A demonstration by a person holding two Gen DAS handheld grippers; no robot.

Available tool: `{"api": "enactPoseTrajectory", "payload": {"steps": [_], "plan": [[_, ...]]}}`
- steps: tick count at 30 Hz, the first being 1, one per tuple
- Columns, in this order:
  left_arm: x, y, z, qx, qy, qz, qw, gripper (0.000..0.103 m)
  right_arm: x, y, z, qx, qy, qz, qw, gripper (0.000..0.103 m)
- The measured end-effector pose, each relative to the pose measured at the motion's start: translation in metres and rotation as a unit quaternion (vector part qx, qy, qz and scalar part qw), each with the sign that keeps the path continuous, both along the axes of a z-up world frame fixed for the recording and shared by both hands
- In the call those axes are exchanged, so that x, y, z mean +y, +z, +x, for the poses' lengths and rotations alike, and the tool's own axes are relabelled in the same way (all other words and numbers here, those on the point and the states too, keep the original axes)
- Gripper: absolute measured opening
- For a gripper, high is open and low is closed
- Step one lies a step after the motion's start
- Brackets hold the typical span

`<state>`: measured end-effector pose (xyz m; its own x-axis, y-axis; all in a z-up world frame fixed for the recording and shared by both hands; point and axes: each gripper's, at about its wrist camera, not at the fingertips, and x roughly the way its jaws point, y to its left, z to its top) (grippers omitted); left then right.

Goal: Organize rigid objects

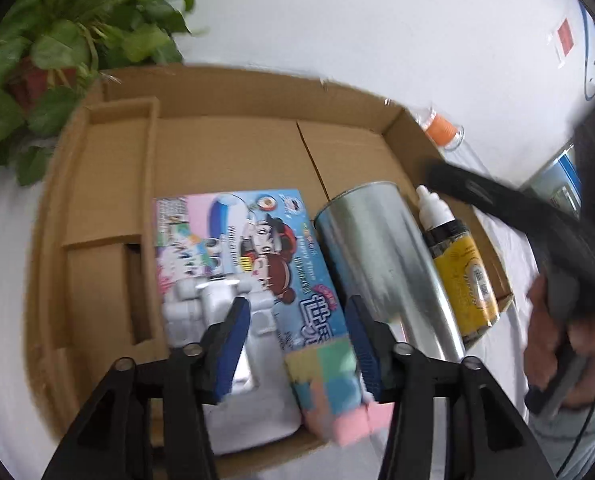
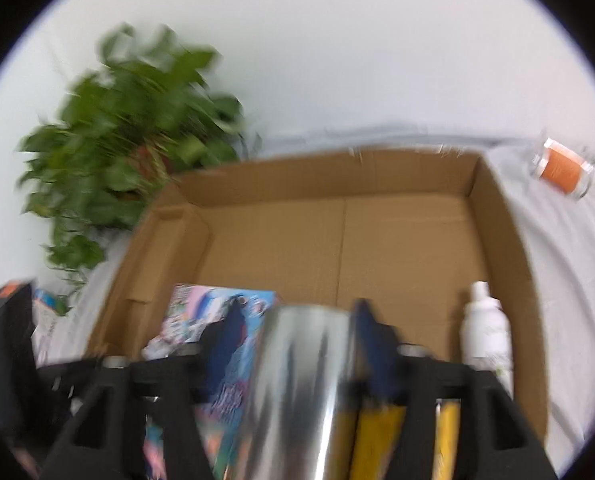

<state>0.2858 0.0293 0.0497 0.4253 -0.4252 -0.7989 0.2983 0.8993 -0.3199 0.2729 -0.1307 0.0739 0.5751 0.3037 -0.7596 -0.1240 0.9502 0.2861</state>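
An open cardboard tray (image 1: 233, 92) lies on a white cloth. In it, side by side, are a blue cartoon-printed box (image 1: 233, 240), a silver can (image 1: 377, 248) on its side and a yellow bottle (image 1: 461, 280) with a white cap. My left gripper (image 1: 297, 344) hovers open over the near end of the cartoon box, with its pads off the box. In the right wrist view my right gripper (image 2: 299, 344) stands open astride the silver can (image 2: 297, 380). There is a gap at its left finger, and the view is blurred. The yellow bottle (image 2: 489, 332) lies just to the right.
A leafy potted plant (image 1: 57, 40) stands at the tray's far left corner. A small jar with an orange label (image 2: 563, 170) lies on the cloth beyond the far right corner. A black box (image 2: 5, 340) sits left of the tray. The tray's far half (image 2: 337, 240) is bare cardboard.
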Motion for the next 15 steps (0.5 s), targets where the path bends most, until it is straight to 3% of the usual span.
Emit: {"api": "enactPoseTrajectory", "payload": {"steps": [1, 3, 4, 5, 7, 10, 12, 15], "plan": [[0.005, 0.007, -0.009, -0.018, 0.003, 0.002, 0.9998, 0.052, -0.002, 0.008, -0.017, -0.022, 0.001, -0.001, 1.0, 0.09], [0.023, 0.025, -0.043, -0.068, 0.024, 0.011, 0.9973, 0.071, -0.005, 0.021, -0.063, -0.07, 0.008, -0.014, 0.997, 0.091], [0.032, 0.032, -0.06, -0.089, 0.037, 0.012, 0.9953, 0.089, -0.005, 0.023, -0.084, -0.086, 0.015, -0.024, 0.996, 0.091], [0.038, 0.038, -0.078, -0.111, 0.051, 0.012, 0.9924, 0.101, -0.003, 0.022, -0.112, -0.097, 0.022, -0.036, 0.994, 0.091], [0.057, 0.045, -0.118, -0.139, 0.075, 0.021, 0.9872, 0.102, 0.005, 0.011, -0.147, -0.096, 0.042, -0.029, 0.994, 0.091], [0.077, 0.036, -0.158, -0.119, 0.093, 0.035, 0.9878, 0.102, 0.029, -0.019, -0.192, -0.046, 0.099, -0.01, 0.994, 0.091], [0.09, 0.019, -0.176, -0.085, 0.099, 0.015, 0.9913, 0.102, 0.056, -0.032, -0.214, -0.034, 0.132, -0.007, 0.991, 0.091], [0.095, -0.015, -0.189, -0.015, 0.083, -0.057, 0.9948, 0.098, 0.087, -0.037, -0.23, -0.028, 0.156, 0.012, 0.987, 0.091]]}}
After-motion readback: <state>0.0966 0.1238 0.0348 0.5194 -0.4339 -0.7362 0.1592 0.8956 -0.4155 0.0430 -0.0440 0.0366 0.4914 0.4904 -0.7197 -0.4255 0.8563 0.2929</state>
